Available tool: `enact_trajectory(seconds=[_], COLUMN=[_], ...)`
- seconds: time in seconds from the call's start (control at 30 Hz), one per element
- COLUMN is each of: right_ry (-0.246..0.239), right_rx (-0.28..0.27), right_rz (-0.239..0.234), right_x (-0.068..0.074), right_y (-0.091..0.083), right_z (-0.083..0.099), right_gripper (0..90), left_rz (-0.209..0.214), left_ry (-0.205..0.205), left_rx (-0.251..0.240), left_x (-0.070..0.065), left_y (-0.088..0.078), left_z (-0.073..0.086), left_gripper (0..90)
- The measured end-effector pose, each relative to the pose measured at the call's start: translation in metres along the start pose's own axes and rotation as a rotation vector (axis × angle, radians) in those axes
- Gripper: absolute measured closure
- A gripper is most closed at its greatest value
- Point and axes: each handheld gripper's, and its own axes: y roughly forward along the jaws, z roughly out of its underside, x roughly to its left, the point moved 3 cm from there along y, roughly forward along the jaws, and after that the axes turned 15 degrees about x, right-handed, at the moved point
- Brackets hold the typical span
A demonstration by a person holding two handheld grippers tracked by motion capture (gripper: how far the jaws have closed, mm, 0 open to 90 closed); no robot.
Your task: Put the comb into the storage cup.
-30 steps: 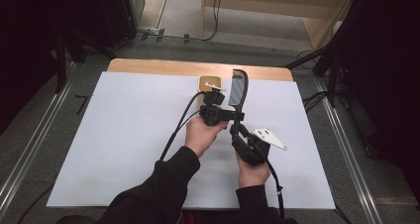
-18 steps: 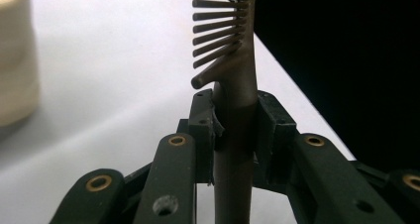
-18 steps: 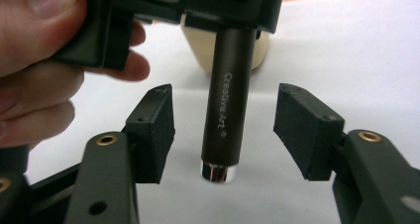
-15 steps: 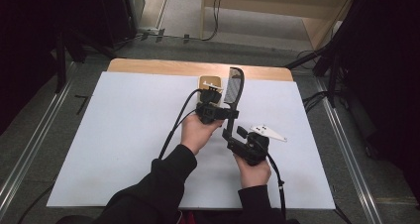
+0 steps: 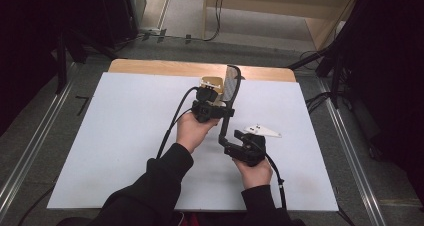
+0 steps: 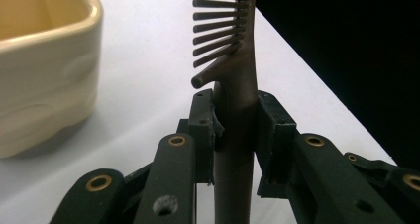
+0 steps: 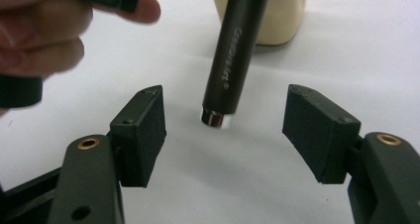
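A dark comb (image 5: 231, 83) with a long round handle (image 7: 230, 55) points away from me, over the white mat. My left gripper (image 5: 216, 111) is shut on the handle just below the teeth (image 6: 218, 26), with its pads pressing both sides of the handle (image 6: 235, 115). My right gripper (image 7: 223, 130) sits nearer me at the handle's silver-capped end. Its jaws have just been opening and now stand wide apart, so the handle end hangs free ahead of the gap, touching neither pad. In the high view the right gripper (image 5: 229, 140) is just below and right of the left hand.
A cream rectangular box (image 5: 211, 82) stands on the mat right behind the left gripper, close beside the comb's head (image 6: 44, 60). The white mat (image 5: 125, 136) covers a wooden table whose far edge (image 5: 160, 66) shows at the back. Dark floor and cables surround it.
The right gripper's jaws have spread off the end of the comb's handle. The left hand has carried the comb slightly left and back, toward the cream box.
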Motion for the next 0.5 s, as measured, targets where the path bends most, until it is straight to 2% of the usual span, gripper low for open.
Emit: enact_trajectory(seconds=[0.37, 0.5], right_ry=[-0.043, -0.083], right_rx=[0.092, 0.127], right_rz=[-0.056, -0.066], right_x=[-0.0036, -0.0067], right_y=[0.003, 0.0053], right_z=[-0.0016, 0.0], right_gripper=[26.1, 26.0], left_rz=[-0.004, -0.003], left_ry=[0.002, 0.005], left_rx=[-0.005, -0.008], left_x=[0.0076, 0.0087], left_y=[-0.0101, -0.0103], left_z=[0.0011, 0.001], left_gripper=[72.7, 72.7])
